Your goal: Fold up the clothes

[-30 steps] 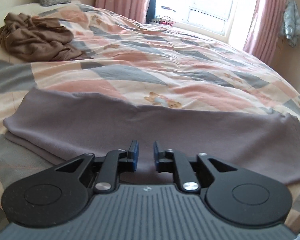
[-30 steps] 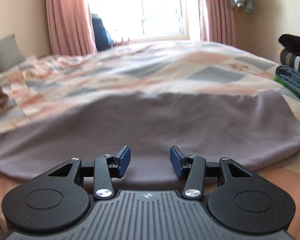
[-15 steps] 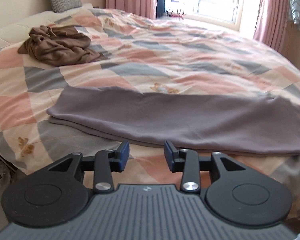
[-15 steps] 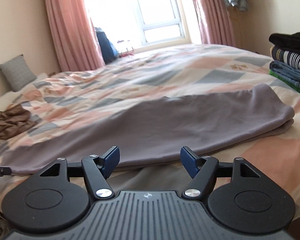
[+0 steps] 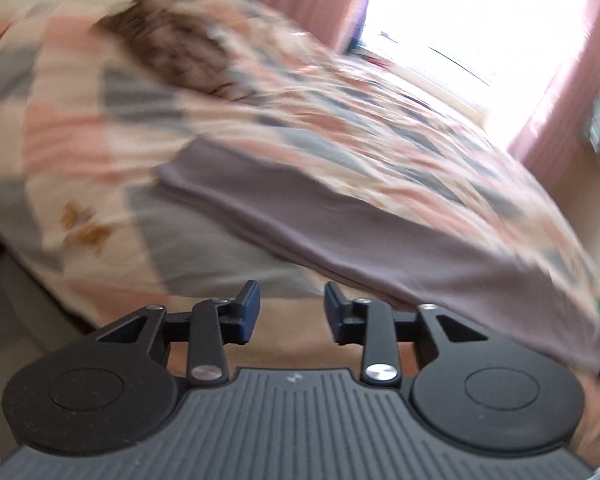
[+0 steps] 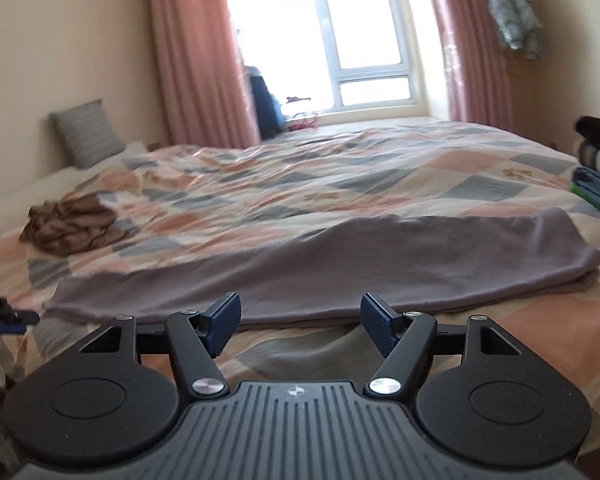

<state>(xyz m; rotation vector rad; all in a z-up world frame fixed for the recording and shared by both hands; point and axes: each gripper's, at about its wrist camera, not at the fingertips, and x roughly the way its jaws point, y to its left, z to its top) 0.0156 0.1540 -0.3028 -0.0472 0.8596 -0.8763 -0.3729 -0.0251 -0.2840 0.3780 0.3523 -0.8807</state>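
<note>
The left claw point(image 5: 292, 312) was held with its blue-padded fingers point(image 5: 249, 309) parted and nothing between them — its view was tilted and smeared. The right claw point(image 6: 300, 322) sat level, its fingers point(image 6: 380, 326) spread wider than the left's, likewise gripping nothing. At the far left of the right wrist view, a dark tip showed — likely the left claw.

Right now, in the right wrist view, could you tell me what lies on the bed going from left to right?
Brown crumpled garment → long grey folded garment → stack of folded clothes at the right edge.
</note>
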